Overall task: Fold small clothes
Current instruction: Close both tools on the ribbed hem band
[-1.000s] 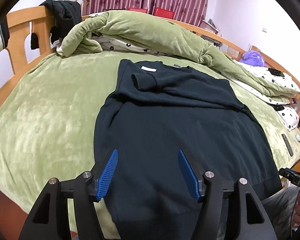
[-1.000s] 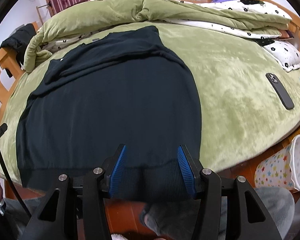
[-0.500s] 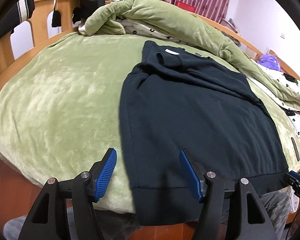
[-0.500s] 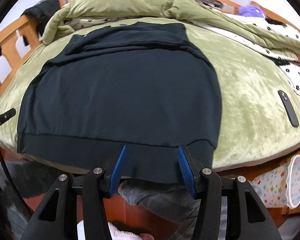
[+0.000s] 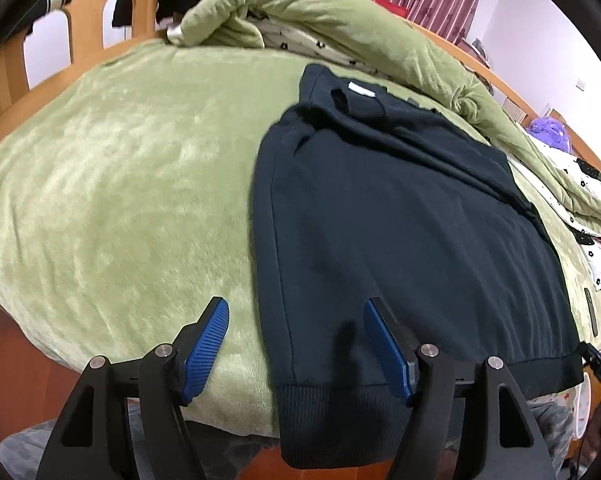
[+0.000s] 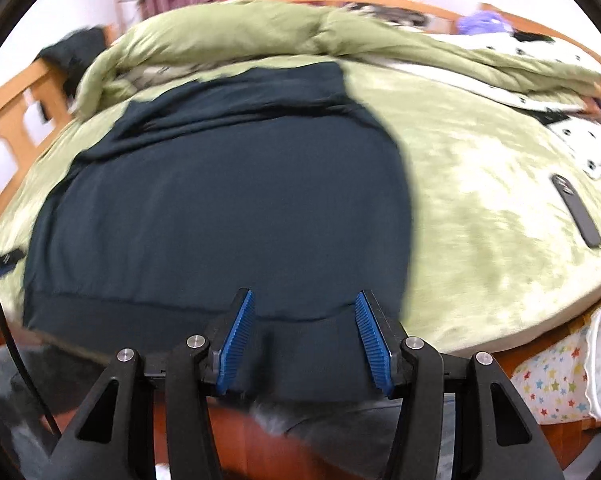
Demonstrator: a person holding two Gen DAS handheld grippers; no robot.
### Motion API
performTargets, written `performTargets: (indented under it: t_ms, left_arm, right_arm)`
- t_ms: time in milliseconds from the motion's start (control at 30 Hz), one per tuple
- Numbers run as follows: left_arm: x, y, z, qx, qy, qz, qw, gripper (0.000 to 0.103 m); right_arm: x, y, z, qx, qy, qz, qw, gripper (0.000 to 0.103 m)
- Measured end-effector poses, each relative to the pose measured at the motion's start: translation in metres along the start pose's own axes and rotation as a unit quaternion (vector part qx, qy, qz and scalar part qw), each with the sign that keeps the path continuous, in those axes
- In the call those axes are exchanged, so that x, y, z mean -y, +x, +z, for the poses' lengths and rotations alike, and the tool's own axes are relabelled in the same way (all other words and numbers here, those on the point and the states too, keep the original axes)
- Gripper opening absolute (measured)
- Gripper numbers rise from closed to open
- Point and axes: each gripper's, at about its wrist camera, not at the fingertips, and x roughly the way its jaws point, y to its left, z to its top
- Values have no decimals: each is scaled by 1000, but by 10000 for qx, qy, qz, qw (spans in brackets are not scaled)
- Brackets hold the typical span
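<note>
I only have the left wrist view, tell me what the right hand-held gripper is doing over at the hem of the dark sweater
Observer: The right hand-held gripper is open, its jaws standing either side of the ribbed hem of the dark sweater near that garment's right corner; they have not closed on the cloth.
Operator: Anything lying on the blanket on that side?
Observer: A dark phone lies flat on the green blanket, apart from the sweater.
Operator: And below the bed edge there?
Observer: A white bin with coloured stars stands beside the bed, right of the gripper.
Operator: Is my left hand-held gripper visible from there?
Observer: Only a dark tip at the far left edge, too blurred to be sure.
</note>
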Motion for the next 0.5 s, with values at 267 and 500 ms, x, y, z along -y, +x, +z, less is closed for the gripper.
performTargets:
  t_ms: [267, 500]
  left_arm:
    - [-6, 19, -16, -240, -166, -427, 9987, 68]
    - [8, 20, -25, -336, 84, -791, 9963, 66]
  right_arm:
    - [72, 19, -6, 37, 772, 314, 9965, 70]
    - [78, 35, -15, -108, 1109, 1164, 9869, 70]
